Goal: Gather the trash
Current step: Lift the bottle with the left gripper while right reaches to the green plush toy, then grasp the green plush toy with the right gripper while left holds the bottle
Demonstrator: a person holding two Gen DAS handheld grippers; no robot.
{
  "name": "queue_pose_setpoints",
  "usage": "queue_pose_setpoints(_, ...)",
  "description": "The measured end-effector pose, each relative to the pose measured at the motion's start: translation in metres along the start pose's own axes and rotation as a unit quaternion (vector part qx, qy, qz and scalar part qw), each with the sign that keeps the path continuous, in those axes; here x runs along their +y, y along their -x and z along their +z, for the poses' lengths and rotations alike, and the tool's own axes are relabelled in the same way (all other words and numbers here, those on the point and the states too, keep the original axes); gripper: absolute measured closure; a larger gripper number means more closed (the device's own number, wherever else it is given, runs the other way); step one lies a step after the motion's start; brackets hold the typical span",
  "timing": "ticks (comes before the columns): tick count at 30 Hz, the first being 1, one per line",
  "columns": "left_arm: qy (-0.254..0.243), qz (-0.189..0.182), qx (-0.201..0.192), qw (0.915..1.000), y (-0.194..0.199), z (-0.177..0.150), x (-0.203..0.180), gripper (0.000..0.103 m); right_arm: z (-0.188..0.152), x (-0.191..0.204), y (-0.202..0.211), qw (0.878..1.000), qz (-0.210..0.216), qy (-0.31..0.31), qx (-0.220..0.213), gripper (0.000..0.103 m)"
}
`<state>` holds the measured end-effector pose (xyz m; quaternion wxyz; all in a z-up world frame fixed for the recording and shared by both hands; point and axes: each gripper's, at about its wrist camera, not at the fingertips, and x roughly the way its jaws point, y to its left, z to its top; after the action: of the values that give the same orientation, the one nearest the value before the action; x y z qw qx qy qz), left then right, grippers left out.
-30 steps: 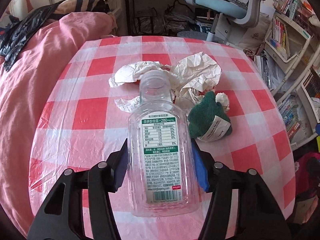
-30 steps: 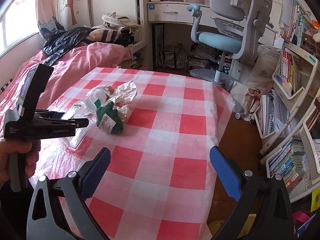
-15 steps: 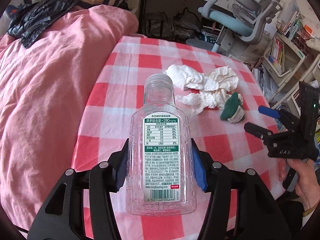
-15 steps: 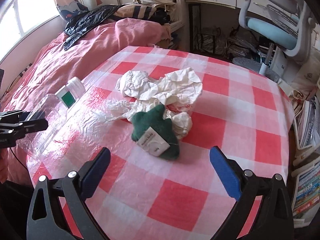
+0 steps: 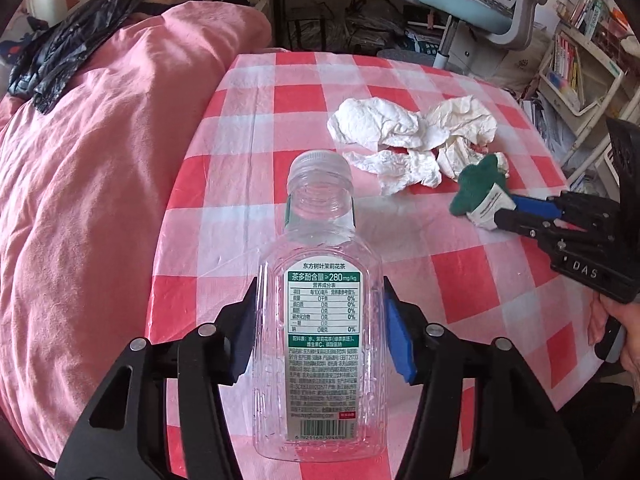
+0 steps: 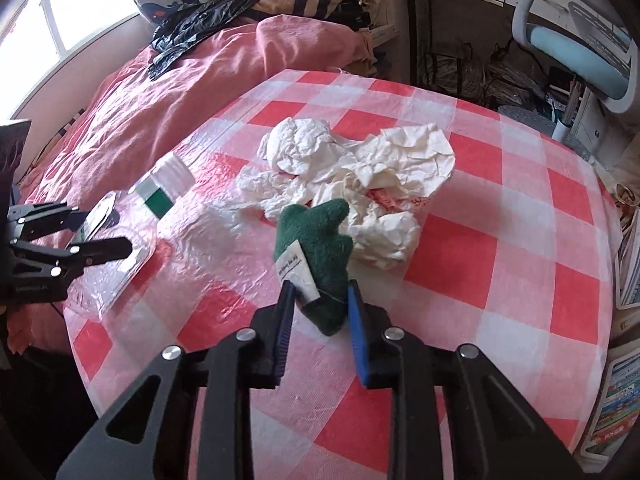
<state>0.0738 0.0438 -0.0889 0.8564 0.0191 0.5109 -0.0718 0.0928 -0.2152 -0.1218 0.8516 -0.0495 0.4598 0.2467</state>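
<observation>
Several crumpled papers (image 6: 360, 176) behind green cloth (image 6: 320, 256)

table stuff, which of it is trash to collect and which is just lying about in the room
Trash to collect:
- clear bottle, gripped in the left tongs
- green cloth scrap, between the right tongs
- crumpled white paper

Just lying about:
- pink bedding
- black jacket
- desk chair
- bookshelf

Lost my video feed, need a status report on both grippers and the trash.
Left gripper shut on clear bottle. Right gripper closed around green cloth. Crumpled paper touches cloth behind.
</observation>
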Motion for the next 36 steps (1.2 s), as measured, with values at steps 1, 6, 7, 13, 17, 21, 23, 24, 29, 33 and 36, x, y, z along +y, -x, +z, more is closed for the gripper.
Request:
queue_pose_setpoints(1, 0.007, -0.005, -0.007, 0.9999, 0.004, 0.001, 0.001, 0.05, -0.002, 0.004, 0.003, 1.0, 0.0, 0.008, 0.002, 0.077)
queue_pose_setpoints(6, 0.026, -0.026, -0.022, 0.9991, 0.014, -0.002, 0.001, 0.05, -0.016, 0.022, 0.019, 0.999, -0.002, 0.041, 0.011, 0.078)
queue_pose_setpoints(7, 0.025, -0.03, -0.023, 0.999, 0.015, -0.003, -0.002, 0.05, -0.019, 0.023, 0.02, 0.999, 0.0, 0.042, 0.014, 0.078)
queue_pose_setpoints(13, 0.0, -0.032, -0.015, 0.9994, 0.012, -0.011, -0.021, 0.049, -0.024, 0.024, 0.017, 0.999, 0.018, 0.025, 0.016, 0.038)
queue_pose_setpoints(17, -0.006, -0.026, 0.001, 0.9996, 0.003, -0.016, -0.027, 0.049, -0.023, 0.029, 0.012, 1.0, 0.015, 0.018, 0.008, 0.022)
queue_pose_setpoints(21, -0.017, -0.016, 0.006, 0.9997, -0.002, -0.018, -0.031, 0.049, -0.021, 0.033, 0.0, 1.0, 0.015, 0.008, 0.015, 0.022)
queue_pose_setpoints(23, -0.023, -0.013, 0.006, 0.9996, -0.002, -0.018, -0.033, 0.049, -0.02, 0.038, -0.003, 1.0, 0.013, 0.012, 0.018, 0.046)
queue_pose_setpoints(24, -0.026, -0.014, 0.005, 0.9995, -0.001, -0.018, -0.033, 0.049, -0.019, 0.04, -0.005, 1.0, 0.012, 0.013, 0.021, 0.057)
queue_pose_setpoints(29, -0.032, -0.029, -0.017, 0.9989, 0.012, -0.016, -0.038, 0.049, -0.023, 0.048, -0.001, 0.999, -0.001, 0.036, 0.023, 0.075)
queue_pose_setpoints(33, -0.029, -0.034, -0.027, 0.9986, 0.02, -0.013, -0.039, 0.049, -0.024, 0.046, 0.002, 0.999, -0.015, 0.044, 0.023, 0.075)
queue_pose_setpoints(36, -0.029, -0.034, -0.028, 0.9986, 0.02, -0.013, -0.039, 0.049, -0.024, 0.044, 0.001, 0.998, -0.017, 0.045, 0.027, 0.075)
